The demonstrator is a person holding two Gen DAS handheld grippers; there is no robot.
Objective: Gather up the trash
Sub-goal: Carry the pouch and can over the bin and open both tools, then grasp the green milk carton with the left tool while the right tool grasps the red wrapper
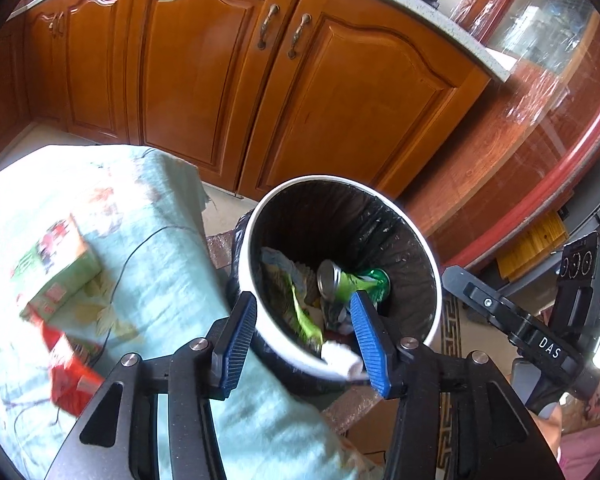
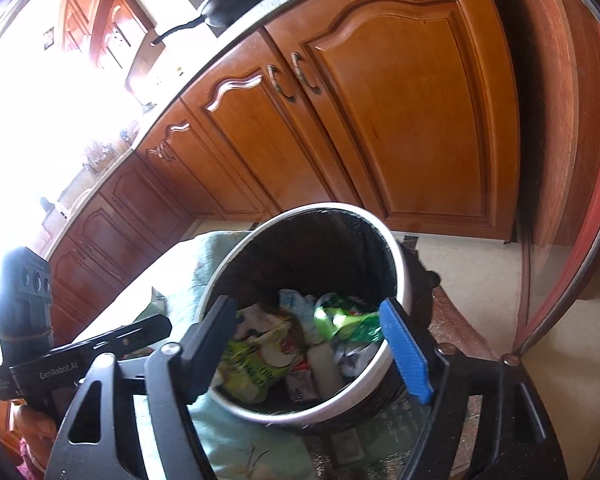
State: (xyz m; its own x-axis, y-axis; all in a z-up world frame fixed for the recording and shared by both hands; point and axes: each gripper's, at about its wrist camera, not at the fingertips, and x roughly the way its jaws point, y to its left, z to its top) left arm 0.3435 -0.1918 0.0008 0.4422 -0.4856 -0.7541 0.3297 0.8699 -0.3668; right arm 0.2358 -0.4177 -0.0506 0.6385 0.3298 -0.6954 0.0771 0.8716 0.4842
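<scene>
A white trash bin (image 1: 428,256) with a black liner stands on the floor beside the table; it also shows in the right wrist view (image 2: 398,264). Inside lie a green can (image 1: 352,282), green wrappers (image 2: 252,364) and crumpled paper. A white crumpled tissue (image 1: 340,358) lies at the bin's near rim. My left gripper (image 1: 304,340) is open and empty over the near rim. My right gripper (image 2: 308,346) is open and empty above the bin's mouth. A green carton (image 1: 56,264) and a red packet (image 1: 70,372) lie on the table.
A light green flowered cloth (image 1: 172,280) covers the table left of the bin. Wooden kitchen cabinets (image 1: 228,92) stand behind. A glass-fronted red cabinet (image 1: 540,120) is at the right. A thin black cable (image 1: 136,252) runs over the cloth.
</scene>
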